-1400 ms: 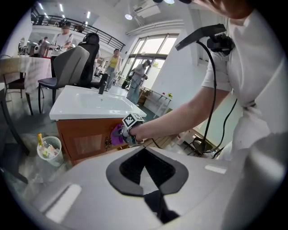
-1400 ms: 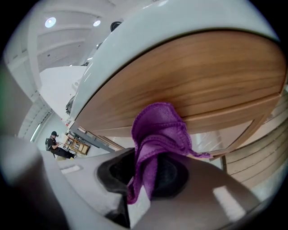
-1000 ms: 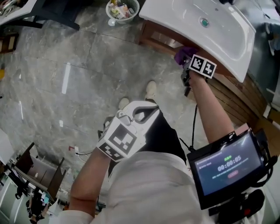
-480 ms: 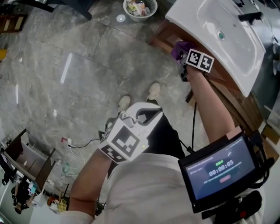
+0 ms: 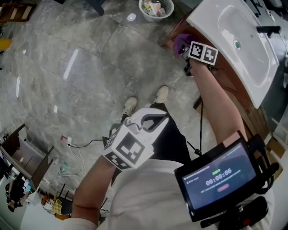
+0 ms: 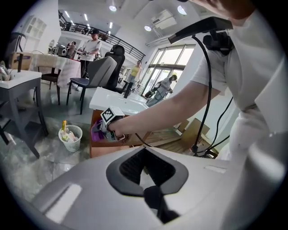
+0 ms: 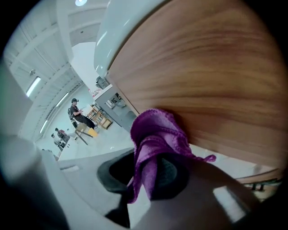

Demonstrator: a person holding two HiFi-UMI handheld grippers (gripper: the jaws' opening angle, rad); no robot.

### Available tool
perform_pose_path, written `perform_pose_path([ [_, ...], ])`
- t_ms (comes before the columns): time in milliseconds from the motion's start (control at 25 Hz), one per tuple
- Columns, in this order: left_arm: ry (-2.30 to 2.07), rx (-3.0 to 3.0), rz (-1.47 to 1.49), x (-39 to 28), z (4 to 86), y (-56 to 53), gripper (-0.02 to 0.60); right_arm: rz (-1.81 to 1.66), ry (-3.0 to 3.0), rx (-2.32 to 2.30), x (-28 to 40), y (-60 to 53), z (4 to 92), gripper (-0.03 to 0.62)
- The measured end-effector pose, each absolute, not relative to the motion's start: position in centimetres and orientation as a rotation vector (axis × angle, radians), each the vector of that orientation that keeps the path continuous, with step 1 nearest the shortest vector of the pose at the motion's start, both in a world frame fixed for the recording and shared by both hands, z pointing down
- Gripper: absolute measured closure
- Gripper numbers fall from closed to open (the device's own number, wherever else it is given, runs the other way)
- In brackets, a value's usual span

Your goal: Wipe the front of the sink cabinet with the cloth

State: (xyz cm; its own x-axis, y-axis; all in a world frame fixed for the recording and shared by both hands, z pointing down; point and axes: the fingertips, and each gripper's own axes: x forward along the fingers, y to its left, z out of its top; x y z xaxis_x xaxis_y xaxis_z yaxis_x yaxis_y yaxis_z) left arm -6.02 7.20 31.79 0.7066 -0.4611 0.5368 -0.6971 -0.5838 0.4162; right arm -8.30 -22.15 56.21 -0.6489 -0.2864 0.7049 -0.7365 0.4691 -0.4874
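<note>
Basin (image 5: 234, 40) overhangs cabinet front (image 7: 211, 67); wastebasket (image 5: 156, 8) near corner.

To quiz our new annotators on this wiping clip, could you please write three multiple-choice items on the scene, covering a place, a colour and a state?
1. Where is the cloth?
A. Against the wooden cabinet front, below the white basin.
B. Inside the white basin.
C. In the left gripper.

2. What colour is the cloth?
A. Yellow.
B. White.
C. Purple.

3. What state is the left gripper in?
A. Shut on the cloth.
B. Empty, held away from the cabinet front.
C. Pressed against the cabinet front.

Answers:
1 A: the right gripper view shows the cloth touching the wood grain.
2 C: it is purple in every view.
3 B: nothing stands between its jaws, and it is the right gripper that holds the cloth.
</note>
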Motion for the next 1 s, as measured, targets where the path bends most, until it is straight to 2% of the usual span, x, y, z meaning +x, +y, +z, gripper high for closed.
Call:
perform_pose_path([
  [280, -0.868, 2.292, 0.508, -7.2, 31.9, 8.3, 0.575, 1.077, -2.229, 0.793, -10.9, -21.3, 55.3, 0.513],
  [520, -0.767, 2.345, 0.543, -6.4, 31.5, 9.3, 0.575, 1.137, -2.254, 0.828, -8.6, -18.3, 53.9, 0.513],
  [760, -0.62, 2.421, 0.587, -4.0, 31.2, 8.9, 0.575, 1.215, -2.259, 0.937, -2.5, -15.5, 52.8, 0.513],
  [1000, -0.417, 2.505, 0.643, 1.3, 30.6, 8.6, 0.575, 1.299, -2.184, 1.17, 9.7, -11.5, 52.2, 0.513],
])
